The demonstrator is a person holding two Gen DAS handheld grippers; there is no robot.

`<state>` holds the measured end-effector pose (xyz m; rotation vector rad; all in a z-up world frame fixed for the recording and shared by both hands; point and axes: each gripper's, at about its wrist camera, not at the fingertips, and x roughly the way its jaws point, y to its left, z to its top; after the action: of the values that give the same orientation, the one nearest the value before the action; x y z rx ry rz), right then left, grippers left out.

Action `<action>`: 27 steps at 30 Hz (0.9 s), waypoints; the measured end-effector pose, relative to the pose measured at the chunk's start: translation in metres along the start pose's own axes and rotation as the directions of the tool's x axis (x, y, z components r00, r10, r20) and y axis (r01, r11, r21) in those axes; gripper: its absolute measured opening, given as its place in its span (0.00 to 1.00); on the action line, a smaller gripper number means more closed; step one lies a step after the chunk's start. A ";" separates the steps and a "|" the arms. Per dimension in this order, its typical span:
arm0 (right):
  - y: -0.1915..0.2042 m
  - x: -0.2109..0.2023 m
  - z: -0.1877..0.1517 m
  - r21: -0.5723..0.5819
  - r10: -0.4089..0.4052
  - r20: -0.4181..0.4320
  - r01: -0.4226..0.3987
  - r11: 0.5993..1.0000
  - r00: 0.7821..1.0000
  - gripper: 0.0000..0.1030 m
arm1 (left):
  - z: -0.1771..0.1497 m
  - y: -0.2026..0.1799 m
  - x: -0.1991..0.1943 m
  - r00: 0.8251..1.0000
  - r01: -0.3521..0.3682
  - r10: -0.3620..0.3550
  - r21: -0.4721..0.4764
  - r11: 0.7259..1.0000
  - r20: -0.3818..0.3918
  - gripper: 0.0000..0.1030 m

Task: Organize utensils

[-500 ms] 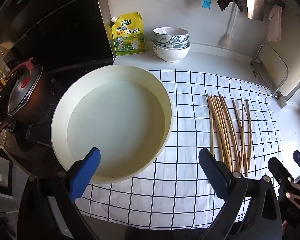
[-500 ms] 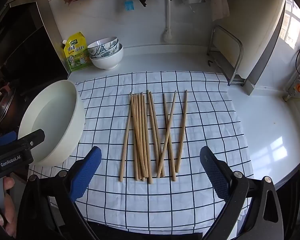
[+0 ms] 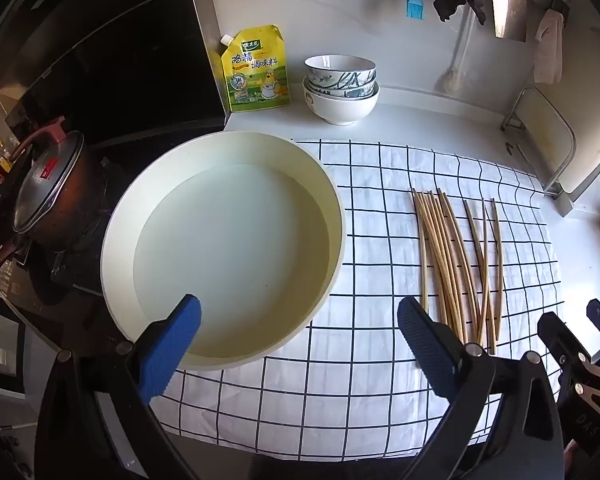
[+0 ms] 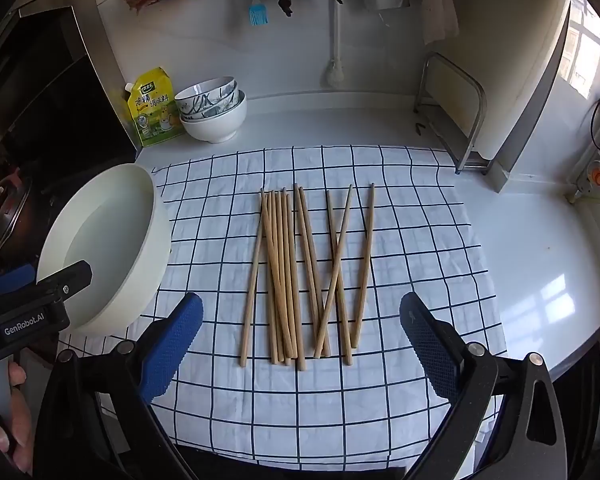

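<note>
Wooden chopsticks (image 4: 300, 276) lie loosely side by side, two crossing, on the checked cloth (image 4: 420, 240).

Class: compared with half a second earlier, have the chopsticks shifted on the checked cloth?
No. The chopsticks cross the same squares of the checked cloth as before.

The white kitchen counter (image 4: 532, 248) carries everything here. A white cloth with a dark grid pattern (image 4: 420, 240) lies flat on it and covers the middle part. On this cloth lies a group of wooden chopsticks (image 4: 300, 272), mostly side by side, some crossing each other. A big cream basin (image 3: 228, 248) stands at the left edge of the cloth. Behind the cloth, near the wall, a yellow seasoning pouch (image 3: 256, 70) stands just beside a stack of bowls (image 3: 340, 88). A metal rack (image 4: 456, 112) stands at the right.
</note>
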<state>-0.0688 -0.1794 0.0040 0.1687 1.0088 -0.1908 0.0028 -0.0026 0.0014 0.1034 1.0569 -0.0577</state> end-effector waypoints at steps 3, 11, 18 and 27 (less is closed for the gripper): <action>0.000 0.001 -0.001 0.001 0.000 0.001 0.000 1.000 1.000 0.92 | 0.000 0.000 0.000 1.000 0.003 -0.003 -0.005 1.000 0.001 0.94; 0.002 0.000 -0.001 0.000 -0.001 0.005 0.001 1.000 1.000 0.92 | 0.000 -0.001 -0.002 1.000 0.000 0.000 -0.002 1.000 0.013 0.94; 0.002 0.001 0.000 0.002 0.000 0.005 0.000 1.000 1.000 0.92 | 0.000 0.002 -0.003 1.000 0.000 0.000 -0.004 1.000 0.015 0.94; 0.004 -0.001 -0.001 -0.002 0.000 0.014 0.000 1.000 1.000 0.92 | -0.001 0.006 -0.004 1.000 0.000 0.000 -0.004 1.000 0.021 0.94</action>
<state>-0.0690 -0.1754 0.0044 0.1655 0.9956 -0.1913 0.0006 0.0034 0.0048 0.0988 1.0361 -0.0562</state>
